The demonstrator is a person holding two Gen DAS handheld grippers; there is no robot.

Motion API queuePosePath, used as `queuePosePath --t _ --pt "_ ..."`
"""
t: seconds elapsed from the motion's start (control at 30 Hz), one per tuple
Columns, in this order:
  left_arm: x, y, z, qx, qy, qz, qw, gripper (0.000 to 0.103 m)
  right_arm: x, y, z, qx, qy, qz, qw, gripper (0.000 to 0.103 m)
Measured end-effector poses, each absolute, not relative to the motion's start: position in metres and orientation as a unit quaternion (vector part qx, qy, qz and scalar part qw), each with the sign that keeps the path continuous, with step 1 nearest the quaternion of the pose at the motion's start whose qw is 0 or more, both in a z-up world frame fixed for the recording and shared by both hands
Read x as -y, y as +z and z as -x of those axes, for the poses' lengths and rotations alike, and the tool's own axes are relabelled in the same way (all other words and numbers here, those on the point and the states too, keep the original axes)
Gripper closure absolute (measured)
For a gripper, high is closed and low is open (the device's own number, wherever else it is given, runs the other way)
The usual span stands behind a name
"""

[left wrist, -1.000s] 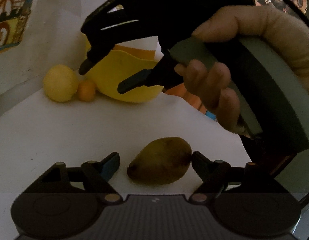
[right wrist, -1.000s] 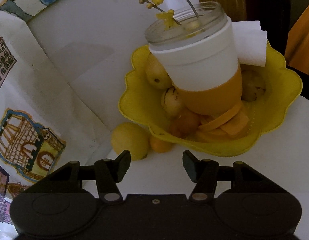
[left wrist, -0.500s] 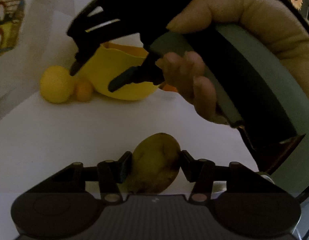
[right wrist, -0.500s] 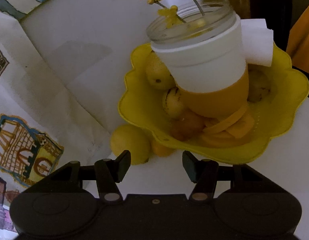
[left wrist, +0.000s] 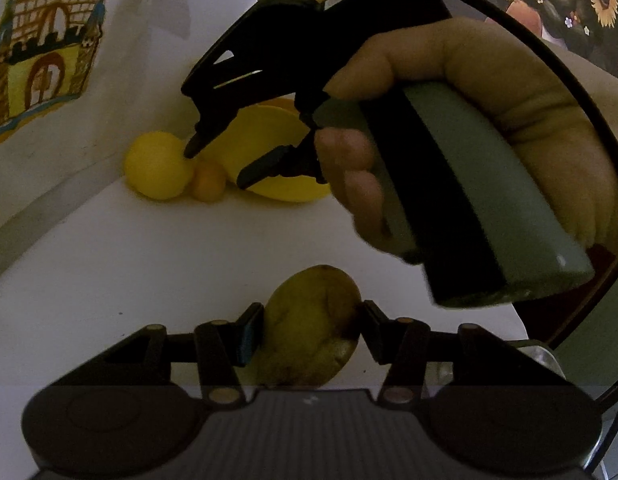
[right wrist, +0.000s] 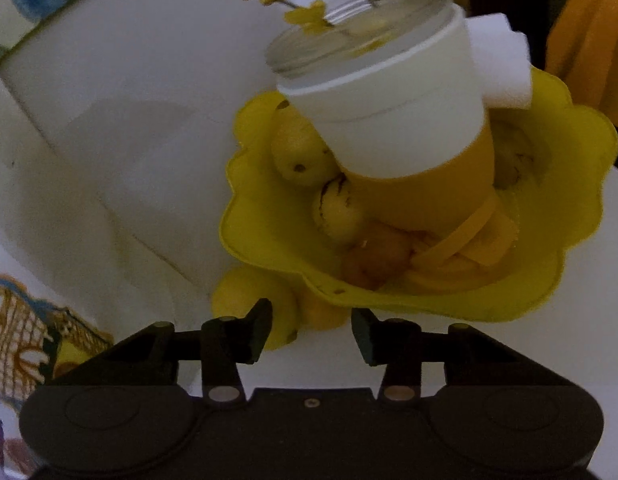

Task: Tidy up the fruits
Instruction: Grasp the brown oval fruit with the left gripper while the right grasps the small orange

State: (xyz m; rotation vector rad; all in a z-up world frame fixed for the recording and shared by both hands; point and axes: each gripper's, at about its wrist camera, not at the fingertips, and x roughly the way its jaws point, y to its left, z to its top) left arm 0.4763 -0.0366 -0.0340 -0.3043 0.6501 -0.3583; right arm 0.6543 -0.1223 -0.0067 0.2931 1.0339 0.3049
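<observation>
**Left claw clamped on a pear, right claw narrowing over the loose fruit**

The left gripper (left wrist: 313,330) grips a brownish-green pear (left wrist: 311,326), both pads pressed to its sides, low over the white table (left wrist: 109,280). The pear is blotched with dark brown and stands tall between the fingers.

At 12 o'clock from it, the person's right hand (left wrist: 461,128) is wrapped around a grey-green handle, tilting the right gripper (right wrist: 311,330) down toward the table. Its jaws have just been closing, yet stay apart with nothing clamped: a large yellow lemon (right wrist: 245,300) sits just behind its left finger and a small orange fruit (right wrist: 323,312) lies in the gap, beyond the tips. The 2 fruits touch each other at the rim of the scalloped yellow bowl (right wrist: 569,216), at 11 o'clock from the pear.

Inside the bowl, 3 spotted yellow fruits and an orange one surround a white-and-orange cup (right wrist: 393,120) holding a glass jar of yellow sprigs.

No readable writing shows; only a drawn castle (left wrist: 45,40) on the wall at 10 o'clock.
</observation>
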Motion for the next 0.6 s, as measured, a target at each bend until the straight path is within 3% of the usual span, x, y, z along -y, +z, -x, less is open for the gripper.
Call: queuePosePath --t 0.6 --pt "0.032 -0.037 -0.466 -0.311 -0.176 0.144 0.923 0.047 0.159 -0.04 -0.644 -0.467 0.043 -0.306 0.829 0.057"
